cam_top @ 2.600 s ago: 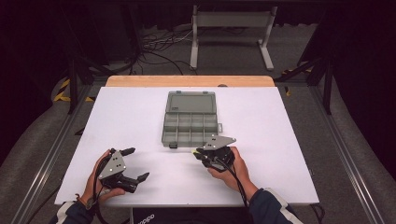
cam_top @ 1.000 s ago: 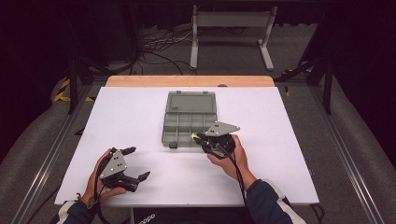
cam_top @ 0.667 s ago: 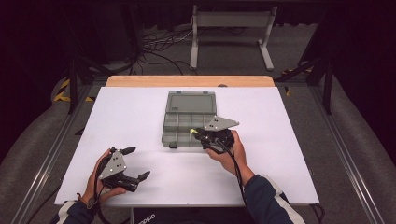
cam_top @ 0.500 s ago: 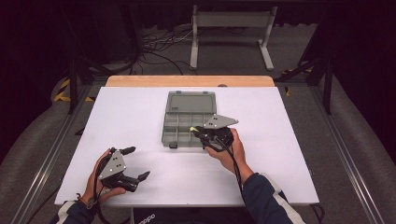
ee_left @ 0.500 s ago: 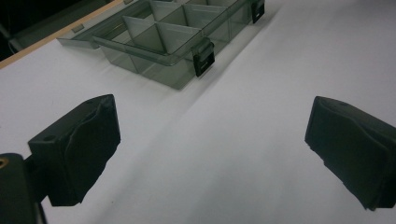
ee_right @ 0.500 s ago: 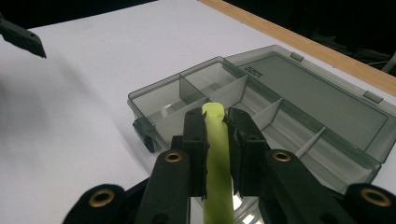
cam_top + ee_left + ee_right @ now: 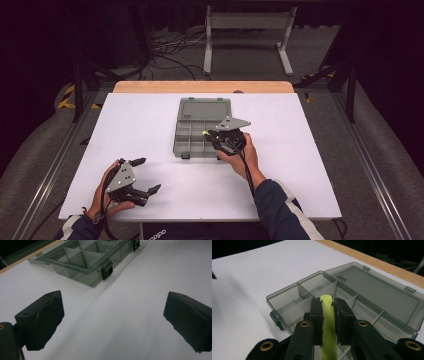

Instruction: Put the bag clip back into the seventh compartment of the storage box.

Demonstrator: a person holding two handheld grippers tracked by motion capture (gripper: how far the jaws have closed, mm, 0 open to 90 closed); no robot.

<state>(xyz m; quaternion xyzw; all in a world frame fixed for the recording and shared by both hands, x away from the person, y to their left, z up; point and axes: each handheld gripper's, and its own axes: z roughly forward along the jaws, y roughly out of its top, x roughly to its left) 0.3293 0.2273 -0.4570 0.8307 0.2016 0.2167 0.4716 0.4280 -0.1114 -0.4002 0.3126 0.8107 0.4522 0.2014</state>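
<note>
Currently a flat yellow-green strip [image 7: 328,322] is pinched between the right gripper [image 7: 327,305] jaws over the smoky translucent plastic organizer box [image 7: 200,131], lid open, while the left gripper [image 7: 141,175] is held spread on the white table [image 7: 150,120].

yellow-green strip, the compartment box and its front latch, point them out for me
yellow-green strip [image 7: 328,315], right gripper view, its middle between the jaws
compartment box [image 7: 192,137], high view, a front compartment
front latch [image 7: 107,270], left gripper view, the black clip's face
</note>
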